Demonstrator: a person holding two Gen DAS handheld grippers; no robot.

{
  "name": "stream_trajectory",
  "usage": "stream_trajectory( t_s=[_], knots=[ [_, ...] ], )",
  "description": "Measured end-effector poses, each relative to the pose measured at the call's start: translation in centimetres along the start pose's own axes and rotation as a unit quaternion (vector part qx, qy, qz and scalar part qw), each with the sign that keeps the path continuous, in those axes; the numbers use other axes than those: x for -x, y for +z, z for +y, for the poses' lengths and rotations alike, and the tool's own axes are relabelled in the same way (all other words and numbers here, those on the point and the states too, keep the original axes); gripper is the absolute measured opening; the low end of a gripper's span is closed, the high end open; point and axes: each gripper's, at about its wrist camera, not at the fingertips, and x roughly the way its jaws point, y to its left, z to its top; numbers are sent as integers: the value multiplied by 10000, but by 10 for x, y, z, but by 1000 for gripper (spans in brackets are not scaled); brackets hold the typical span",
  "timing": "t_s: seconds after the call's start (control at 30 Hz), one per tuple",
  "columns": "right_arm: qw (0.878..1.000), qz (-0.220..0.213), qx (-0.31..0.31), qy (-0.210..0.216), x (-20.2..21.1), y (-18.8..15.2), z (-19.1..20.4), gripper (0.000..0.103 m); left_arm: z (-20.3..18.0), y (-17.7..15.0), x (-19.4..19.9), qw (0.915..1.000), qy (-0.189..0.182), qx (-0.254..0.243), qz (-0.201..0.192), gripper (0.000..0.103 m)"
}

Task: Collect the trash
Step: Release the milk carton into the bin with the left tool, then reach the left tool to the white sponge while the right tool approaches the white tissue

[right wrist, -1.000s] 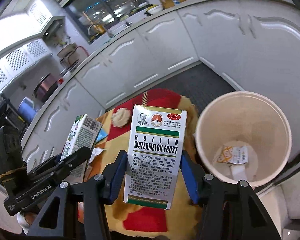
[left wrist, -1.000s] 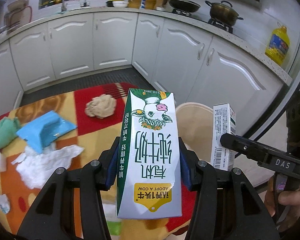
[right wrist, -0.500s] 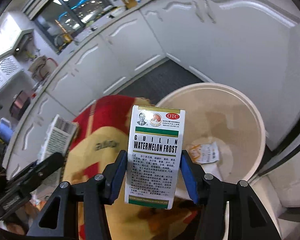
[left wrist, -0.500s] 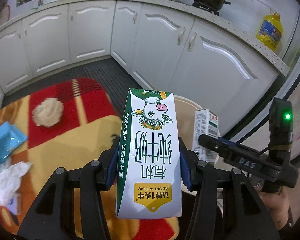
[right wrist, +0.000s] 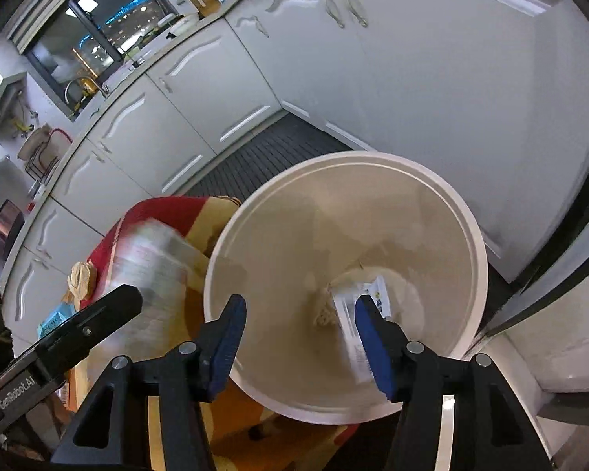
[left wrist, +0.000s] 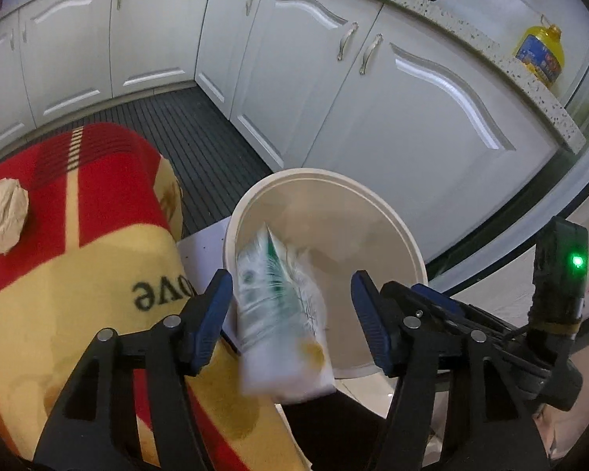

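The left tongs (left wrist: 290, 310) are opening – the blurred carton (left wrist: 280, 322) sits loose between their blue pads, at the bin's (left wrist: 392, 219) near rim. The right tongs (right wrist: 299, 337) are opening too, nothing between them – the box (right wrist: 359, 314) lies in the bin, behind the right pad.

The bin (left wrist: 408, 243) is set ahead of the fingers (left wrist: 216, 314); the tabletop (left wrist: 78, 274) is placed left, a crumpled wad (left wrist: 4, 219) on it.

Left of the left gripper's fingers (left wrist: 212, 314) a red-and-yellow blanket (left wrist: 78, 274) covers the table; a crumpled brown paper ball (left wrist: 4, 221) lies on its red stripe.
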Motion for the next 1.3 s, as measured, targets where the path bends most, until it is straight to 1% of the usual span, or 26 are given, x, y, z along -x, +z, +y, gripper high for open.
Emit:
stream_trajectory(
  t_s=[0.2,0.4,0.57,0.67,0.77,0.87,0.93,1.0,1.3],
  knots=[
    [9999,-4,155,39,1,-6,8,56,3,-4,9,9999,128,-37,-28,62],
    [9994,-8,340,66,4,-13,20,57,8,-8,29,9992,330,-76,-212,62],
    [9986,-51,500,155,8,-14,41,58,14,-12,48,9972,601,-129,-413,62],
    [9977,-117,638,198,12,-18,53,63,21,-16,60,9960,731,-98,-505,62],
    [9966,-173,787,191,17,-21,68,64,30,-20,72,9947,833,-19,-600,62],
    [9956,-190,890,220,19,-25,81,64,39,-25,87,9930,957,63,-691,62],
    [9950,-200,948,232,19,-28,89,68,47,-31,98,9914,1052,100,-767,62],
    [9943,-212,1013,274,20,-32,99,69,54,-36,109,9897,1153,146,-836,62],
    [9866,-149,1556,470,18,-51,155,69,92,-63,157,9797,1614,367,-1132,62]
  ],
)
